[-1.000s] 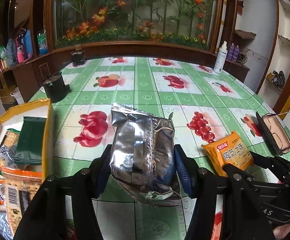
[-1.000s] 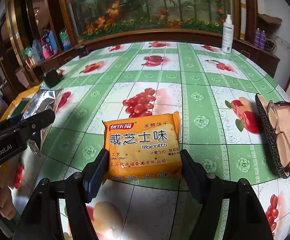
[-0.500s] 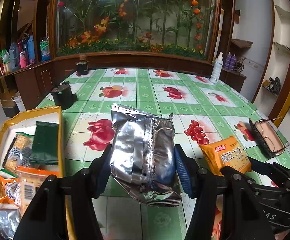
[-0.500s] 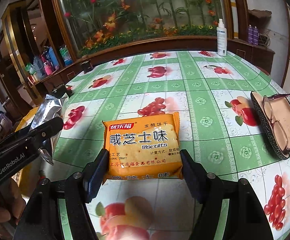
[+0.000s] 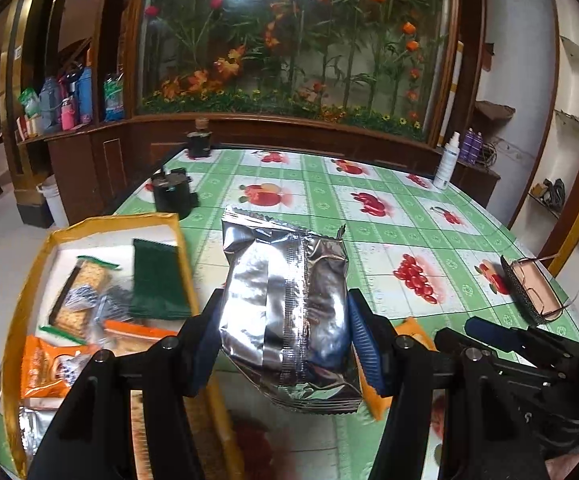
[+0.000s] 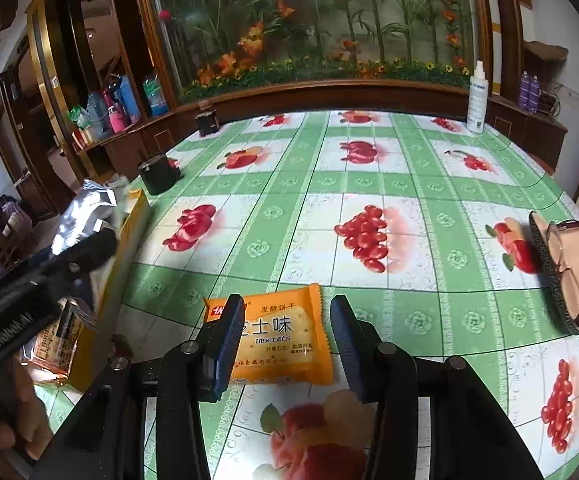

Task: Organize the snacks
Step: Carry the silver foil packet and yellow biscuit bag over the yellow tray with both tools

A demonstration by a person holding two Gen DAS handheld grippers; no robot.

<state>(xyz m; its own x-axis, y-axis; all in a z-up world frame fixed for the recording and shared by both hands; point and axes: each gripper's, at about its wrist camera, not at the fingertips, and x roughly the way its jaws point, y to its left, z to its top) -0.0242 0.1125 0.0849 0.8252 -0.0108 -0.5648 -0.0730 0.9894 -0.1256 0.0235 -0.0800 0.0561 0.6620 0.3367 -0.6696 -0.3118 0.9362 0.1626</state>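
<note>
While left tool (image 5: 285, 332) pinches silver pouch (image 5: 287, 312) between blue pads, pouch hangs above counter (image 5: 369, 216), just right of yellow box (image 5: 29, 264) at counter's left edge. Box holds cracker packs, green packet (image 5: 157, 276), orange packet (image 5: 45, 364). Right tool (image 6: 285, 344) spread, pads either side of orange biscuit pack (image 6: 285, 340) lying flat near counter's front edge, not gripping. Glasses case (image 6: 569, 272) open at right edge. Spray bottle (image 6: 477, 96) at far right corner, two dark pots (image 6: 157, 174) along left edge.
</note>
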